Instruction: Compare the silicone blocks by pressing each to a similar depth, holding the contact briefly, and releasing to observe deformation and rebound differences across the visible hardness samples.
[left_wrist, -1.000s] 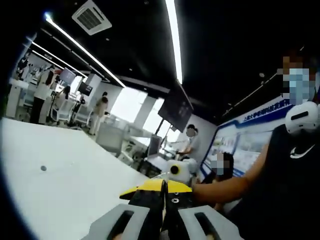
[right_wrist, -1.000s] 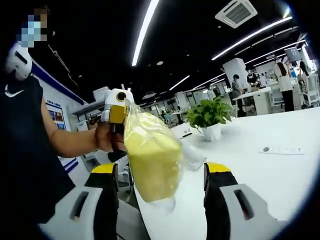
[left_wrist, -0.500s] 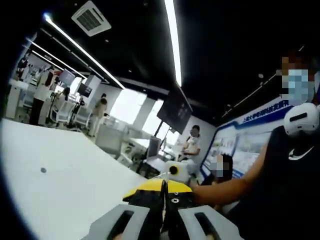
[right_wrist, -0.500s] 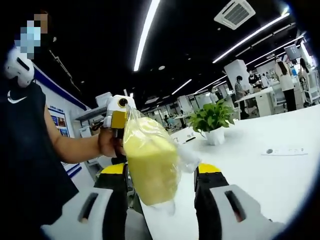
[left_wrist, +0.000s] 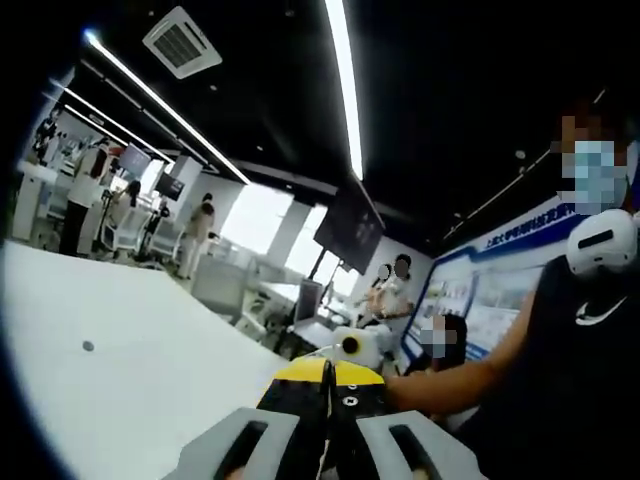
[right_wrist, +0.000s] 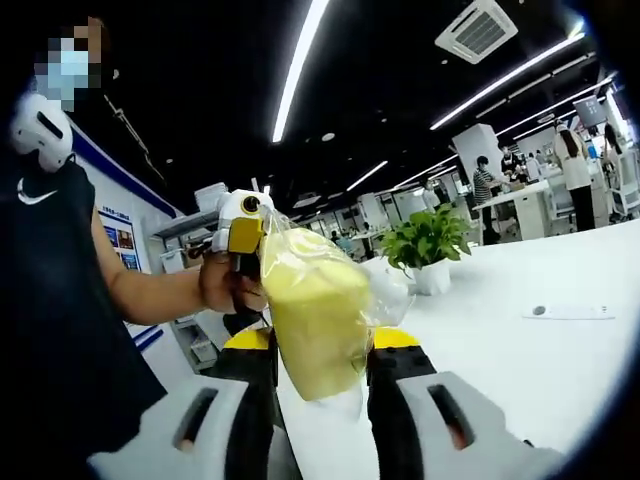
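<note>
Over white table (right_wrist: 560, 360), under ceiling light strips (right_wrist: 300, 60): right gripper (right_wrist: 320, 345) nearly closed, squeezing bagged yellow block (right_wrist: 315, 310); left gripper (left_wrist: 327, 375) clamped on bag's top; potted plant (right_wrist: 428, 243) far right.

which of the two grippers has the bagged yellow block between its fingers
The right gripper: its yellow-tipped fingers flank the bagged yellow block. The left gripper only pinches the bag's top.
</note>
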